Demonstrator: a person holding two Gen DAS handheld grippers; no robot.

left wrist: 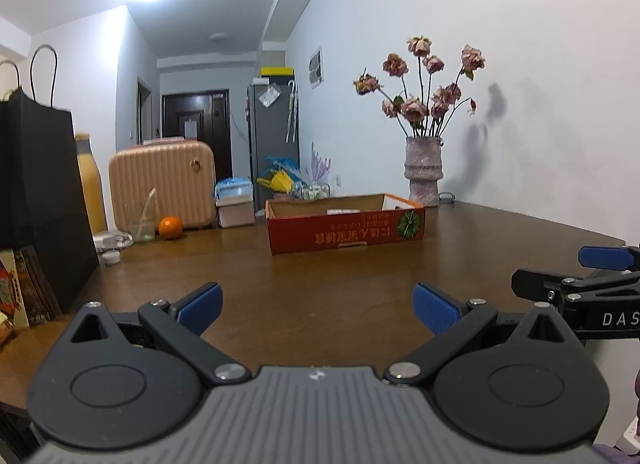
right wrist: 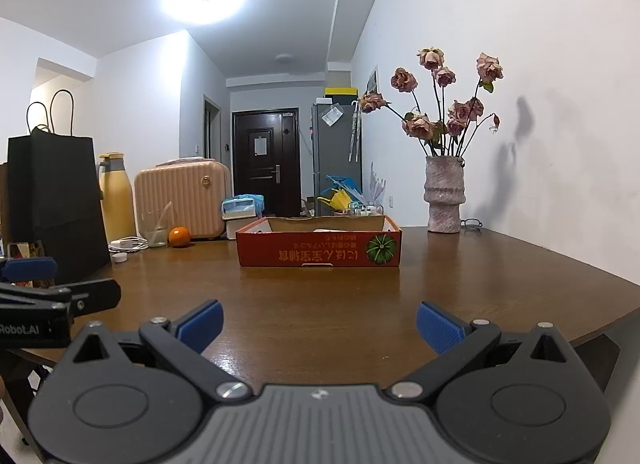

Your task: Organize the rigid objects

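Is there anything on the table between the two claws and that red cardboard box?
Nothing visible. Bare wooden table runs from the open left claw and open right claw to the red cardboard box. The orange and vase stand off to the sides.

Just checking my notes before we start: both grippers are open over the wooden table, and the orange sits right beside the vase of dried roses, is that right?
Not quite. The orange lies at the table's far left, beside the drinking glass, while the vase of dried roses stands far right by the wall, as the right wrist view shows. Both the left gripper and right gripper are open.
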